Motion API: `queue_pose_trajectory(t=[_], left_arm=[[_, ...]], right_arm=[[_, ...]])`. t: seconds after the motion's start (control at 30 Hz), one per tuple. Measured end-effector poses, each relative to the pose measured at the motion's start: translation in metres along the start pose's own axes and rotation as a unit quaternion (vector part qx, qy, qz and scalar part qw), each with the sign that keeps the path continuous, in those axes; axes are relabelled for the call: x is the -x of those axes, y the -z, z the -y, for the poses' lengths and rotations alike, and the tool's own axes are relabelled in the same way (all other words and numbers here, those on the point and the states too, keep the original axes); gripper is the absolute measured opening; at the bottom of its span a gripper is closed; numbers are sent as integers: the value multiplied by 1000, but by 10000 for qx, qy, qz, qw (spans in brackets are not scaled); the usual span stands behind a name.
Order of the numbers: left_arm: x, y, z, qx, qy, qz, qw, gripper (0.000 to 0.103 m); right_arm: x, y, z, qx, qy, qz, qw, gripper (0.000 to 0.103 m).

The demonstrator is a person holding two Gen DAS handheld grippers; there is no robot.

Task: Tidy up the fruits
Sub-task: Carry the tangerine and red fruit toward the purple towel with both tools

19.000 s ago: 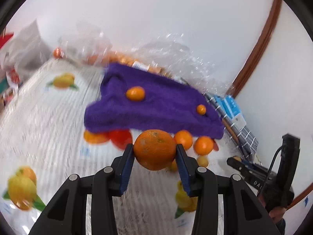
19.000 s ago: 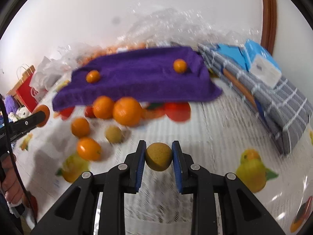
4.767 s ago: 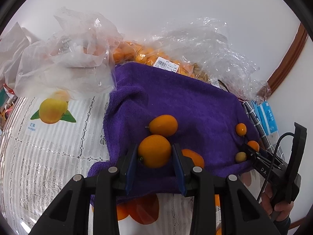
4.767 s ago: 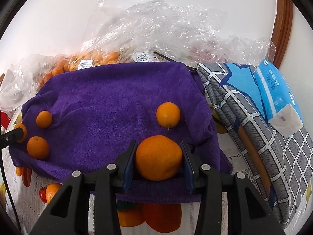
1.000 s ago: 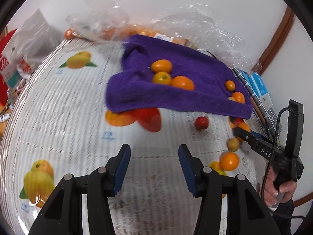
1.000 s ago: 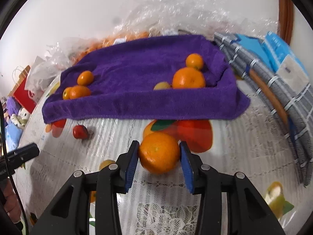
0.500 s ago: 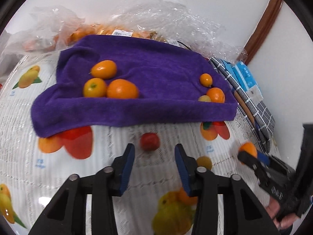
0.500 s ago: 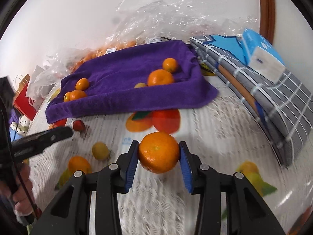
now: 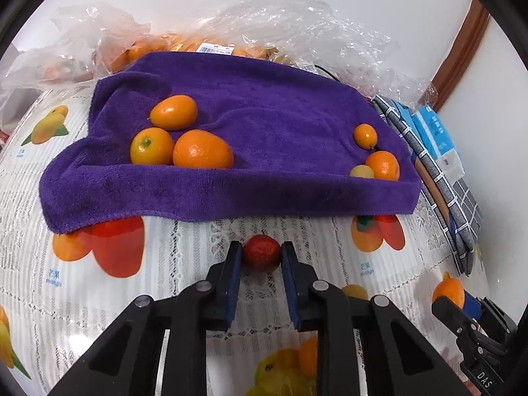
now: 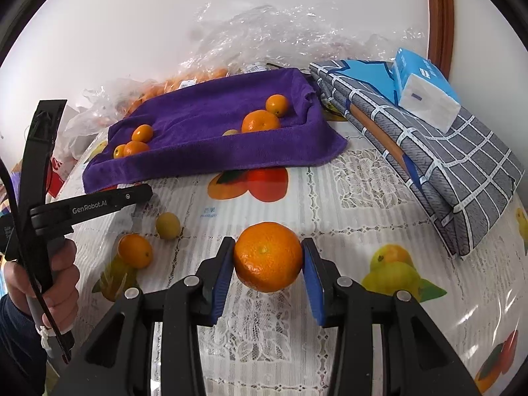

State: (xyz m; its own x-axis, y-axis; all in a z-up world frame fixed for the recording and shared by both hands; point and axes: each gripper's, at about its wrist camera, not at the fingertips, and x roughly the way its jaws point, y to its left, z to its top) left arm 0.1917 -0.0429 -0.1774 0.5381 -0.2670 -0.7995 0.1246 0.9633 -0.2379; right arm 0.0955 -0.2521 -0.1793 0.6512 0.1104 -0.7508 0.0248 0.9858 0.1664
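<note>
White lace-look tablecloth (image 9: 184, 264) w/ printed fruit pics covers the table, white wall behind. We hold 2 claws over it.

Left gripper (image 9: 261, 254): its jaws have just been closing and now pinch a small red fruit (image 9: 261, 252) between the blue pads, right at the tips, low over the cloth.

Right gripper (image 10: 268, 261): jaws pressed on a mandarin (image 10: 268, 256), held between the pads, clear of the table.

Just beyond the left claw's tips lies a purple towel (image 9: 250, 105), edges raised like a shallow tray. On it, ahead-left of the left claw: 3 orange fruits (image 9: 171, 138) bunched, touching. Ahead-right, near the towel's far corner: 2 orange fruits & 1 small yellowish one (image 9: 373, 158), close together.

From the right claw, to its left on the bare cloth: a small orange (image 10: 135, 250) and a yellowish fruit (image 10: 168, 225), near each other, apart from the towel.

Behind the towel: clear plastic bags (image 9: 297, 26) w/ more oranges inside. To the right of the right claw: folded grey checked cloth (image 10: 445, 165) w/ a tissue pack (image 10: 425, 95) on top.
</note>
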Motion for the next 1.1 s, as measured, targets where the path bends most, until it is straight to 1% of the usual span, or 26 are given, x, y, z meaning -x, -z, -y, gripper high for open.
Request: queue_pose_trajectory(t=[0.17,0.33,0.57,0.7,0.83,1.1], left_arm=[[17,6,-3,57,10,50,10000,23],[48,16,-10,73,-16,240,9997,23],[90,32,-32,293,-38,480,9984,23],[104,41,-44,457,72,546,9974,23],[117,42,-50,493,93,658,9966,23],[138,29,-58,514,99,862,9949,23]], right_arm=[[10,5,-3,23,50,53,10000,40],[25,5,-8,7,100,188,9998,40],[49,1,-24,48,144,390,9991,40],[56,-2,-33,8,138,422,9990,40],[62,-6,-42,-17,113,431,9990,40],[75,-22,-57,46,215,558,9982,40]])
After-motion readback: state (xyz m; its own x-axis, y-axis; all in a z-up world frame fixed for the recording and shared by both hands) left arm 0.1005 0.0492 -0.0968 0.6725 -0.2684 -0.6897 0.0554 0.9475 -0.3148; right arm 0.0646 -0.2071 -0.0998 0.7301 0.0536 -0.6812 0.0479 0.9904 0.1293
